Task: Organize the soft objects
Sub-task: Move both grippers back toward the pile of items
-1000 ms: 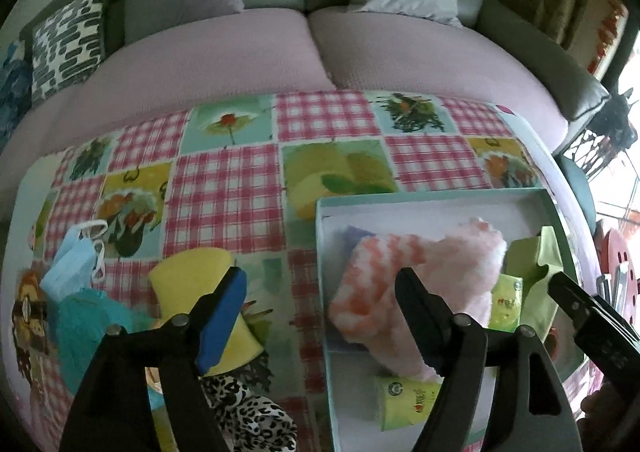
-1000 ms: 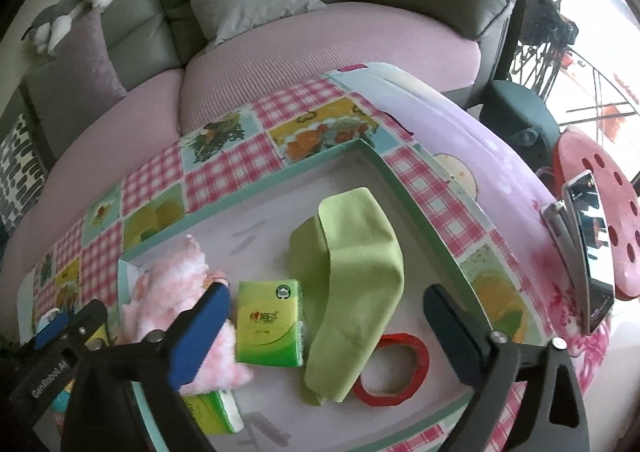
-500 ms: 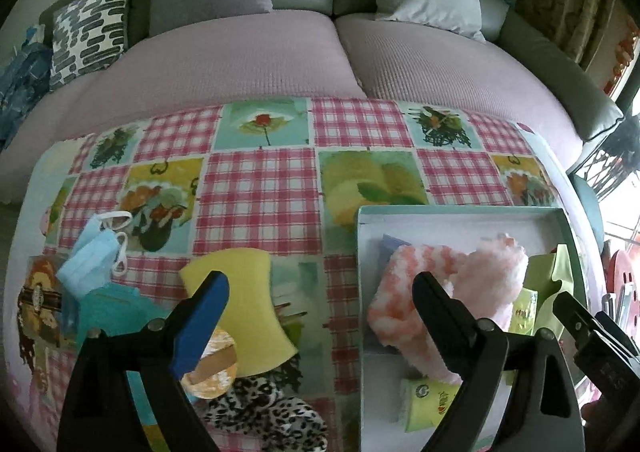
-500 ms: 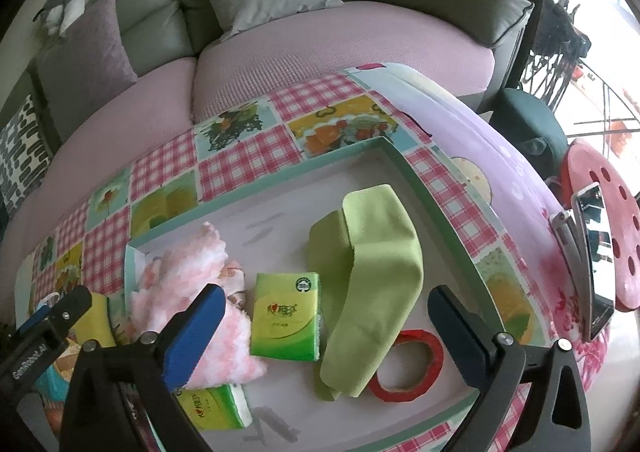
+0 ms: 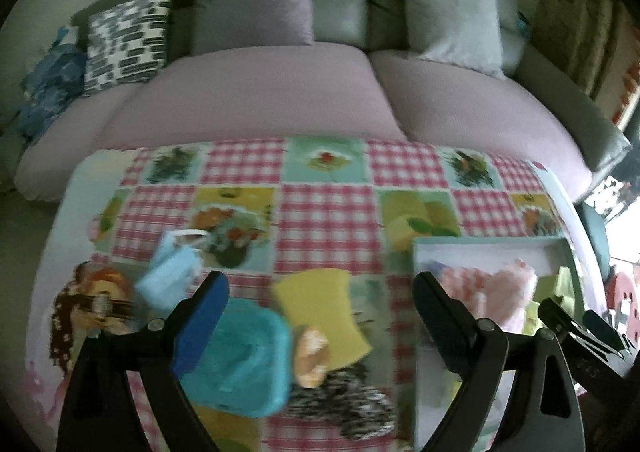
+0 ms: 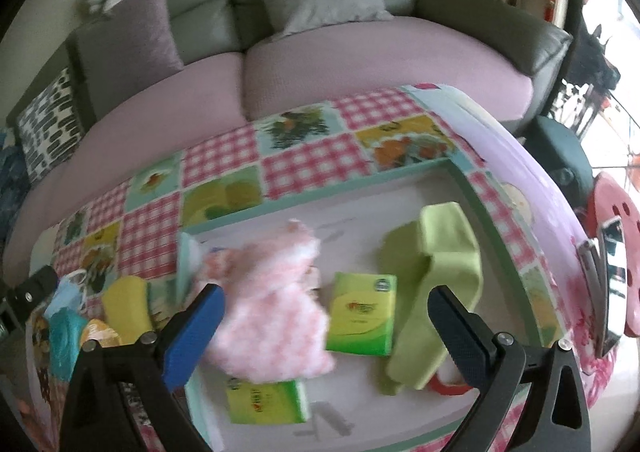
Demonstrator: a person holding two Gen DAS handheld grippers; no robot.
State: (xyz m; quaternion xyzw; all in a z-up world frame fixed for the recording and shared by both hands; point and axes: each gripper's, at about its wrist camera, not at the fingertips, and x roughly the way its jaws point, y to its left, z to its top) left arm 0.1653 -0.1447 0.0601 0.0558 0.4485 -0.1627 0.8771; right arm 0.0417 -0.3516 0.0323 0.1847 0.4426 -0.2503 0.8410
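My left gripper stands open and empty above loose soft things on the tablecloth: a yellow sponge, a teal cloth, a blue face mask and a leopard-print cloth. The white tray lies to its right. My right gripper is open over that tray, empty. Inside lie a pink fluffy cloth, a green folded cloth, two green tissue packs and a red tape ring.
A pink-cushioned grey sofa with pillows runs behind the table. A small round orange item sits by the sponge. A red stool with a phone on it stands at the right, beyond the table's edge.
Both grippers have drawn back and up, and the left one has swung left from the tray to over the loose items. The left jaws have widened a little. Nothing was picked up.
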